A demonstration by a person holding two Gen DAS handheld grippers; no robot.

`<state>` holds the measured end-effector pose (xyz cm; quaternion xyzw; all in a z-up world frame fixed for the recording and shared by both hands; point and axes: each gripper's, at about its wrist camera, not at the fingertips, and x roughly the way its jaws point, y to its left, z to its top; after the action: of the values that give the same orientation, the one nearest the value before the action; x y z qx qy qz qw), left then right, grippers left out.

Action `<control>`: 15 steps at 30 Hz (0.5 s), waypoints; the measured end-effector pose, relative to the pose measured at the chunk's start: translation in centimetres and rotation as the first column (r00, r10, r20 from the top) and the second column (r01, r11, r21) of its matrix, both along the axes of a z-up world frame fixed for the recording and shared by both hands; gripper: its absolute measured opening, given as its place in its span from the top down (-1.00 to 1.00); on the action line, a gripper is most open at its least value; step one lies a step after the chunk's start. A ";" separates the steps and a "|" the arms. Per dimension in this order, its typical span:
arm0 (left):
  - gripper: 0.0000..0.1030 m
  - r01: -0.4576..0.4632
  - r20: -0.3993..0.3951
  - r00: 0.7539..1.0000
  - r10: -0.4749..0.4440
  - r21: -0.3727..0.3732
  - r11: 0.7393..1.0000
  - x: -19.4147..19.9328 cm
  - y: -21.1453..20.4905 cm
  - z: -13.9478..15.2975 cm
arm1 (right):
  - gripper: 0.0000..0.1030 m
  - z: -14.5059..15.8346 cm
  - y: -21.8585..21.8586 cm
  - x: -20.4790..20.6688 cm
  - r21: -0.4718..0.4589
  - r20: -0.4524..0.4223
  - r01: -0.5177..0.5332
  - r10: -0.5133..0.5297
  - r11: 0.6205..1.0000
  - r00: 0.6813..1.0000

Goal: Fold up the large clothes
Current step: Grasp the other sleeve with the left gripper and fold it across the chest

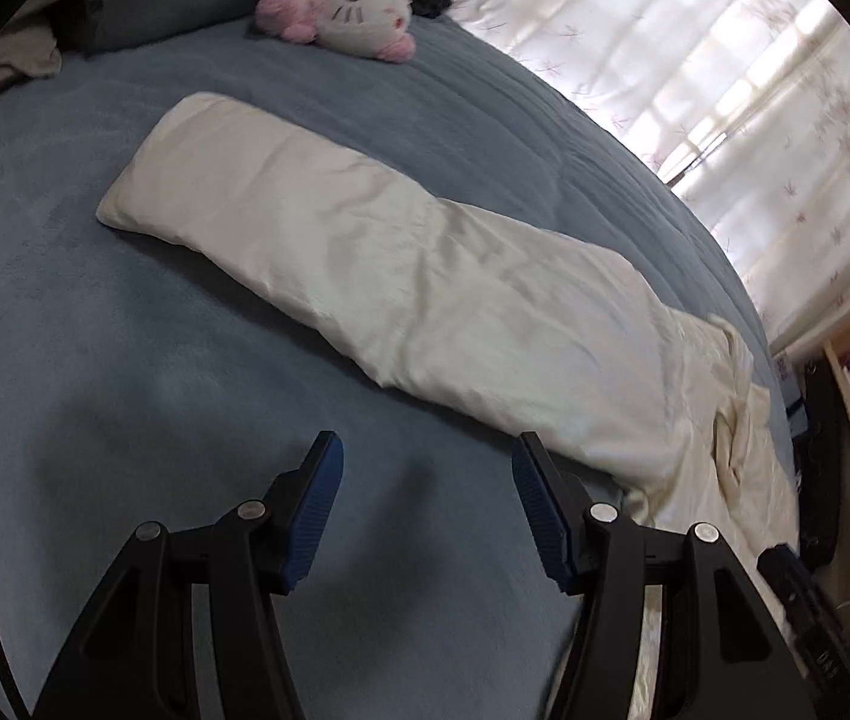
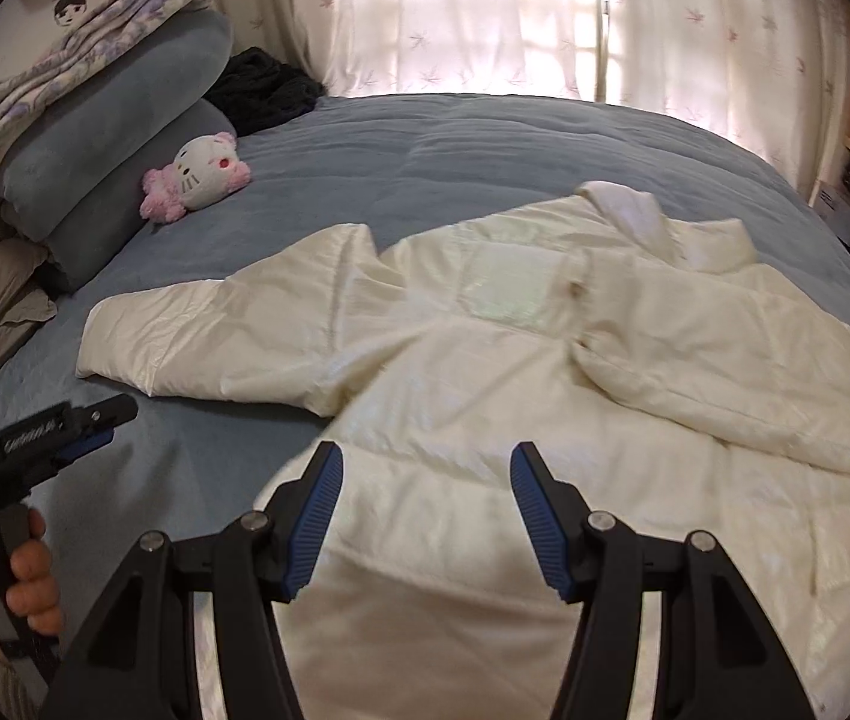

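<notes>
The cream jacket [image 2: 545, 360] lies spread on the blue bed [image 2: 485, 138], body at lower centre of the right view, one sleeve [image 1: 365, 264] stretched toward the upper left. The right gripper [image 2: 427, 474] hovers released over the body, holding nothing. The left gripper [image 1: 425, 468], also released and empty, sits over bare bedding just beside the sleeve, whose long axis runs diagonally up-left; the left is nearer it
</notes>
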<state>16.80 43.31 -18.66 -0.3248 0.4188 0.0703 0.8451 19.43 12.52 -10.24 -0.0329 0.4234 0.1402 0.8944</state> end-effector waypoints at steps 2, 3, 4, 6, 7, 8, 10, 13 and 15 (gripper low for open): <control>-0.11 -0.016 -0.005 1.000 0.015 -0.043 0.999 1.1 1.7 -0.9 | -0.13 -0.4 0.8 0.8 -0.008 0.007 -0.012 0.012 1.000 1.000; -0.11 -0.025 -0.010 1.000 0.025 -0.065 0.998 1.7 2.6 -1.4 | -0.13 -0.7 1.2 1.2 -0.013 0.011 -0.014 0.014 1.000 1.000; -0.11 -0.027 -0.016 1.000 0.026 -0.082 0.996 2.3 3.3 -1.9 | -0.13 -0.9 1.5 1.7 -0.019 0.013 -0.012 0.012 1.000 1.000; -0.11 -0.048 -0.033 0.998 0.045 -0.099 0.994 3.4 4.8 -2.8 | -0.13 -1.3 2.1 2.8 -0.029 0.025 -0.008 0.009 1.000 1.000; -0.11 -0.046 -0.034 0.998 0.043 -0.103 0.994 3.8 5.3 -3.1 | -0.13 -1.4 2.4 3.3 -0.034 0.034 -0.004 0.005 0.999 0.999; -0.11 -0.041 -0.036 0.999 0.037 -0.112 0.993 4.3 5.8 -3.5 | -0.13 -1.7 2.7 4.0 -0.052 0.042 0.006 -0.004 0.999 0.999; -0.11 -0.040 -0.035 0.999 0.036 -0.141 0.989 5.1 6.6 -4.2 | -0.13 -2.0 3.2 5.1 -0.065 0.044 0.016 -0.013 0.998 0.999; -0.12 -0.041 -0.016 0.999 0.038 -0.173 0.984 6.0 7.6 -4.6 | -0.13 -2.5 3.7 6.6 -0.066 0.032 0.032 -0.030 0.997 0.999; -0.12 -0.047 -0.008 0.999 0.046 -0.184 0.982 6.5 8.2 -4.6 | -0.13 -2.9 3.8 7.0 -0.048 0.016 0.037 -0.036 0.998 0.999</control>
<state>23.27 51.56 -23.31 -0.4112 0.4174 0.0518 0.8087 26.40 16.28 -13.10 -0.0477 0.4205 0.1135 0.8989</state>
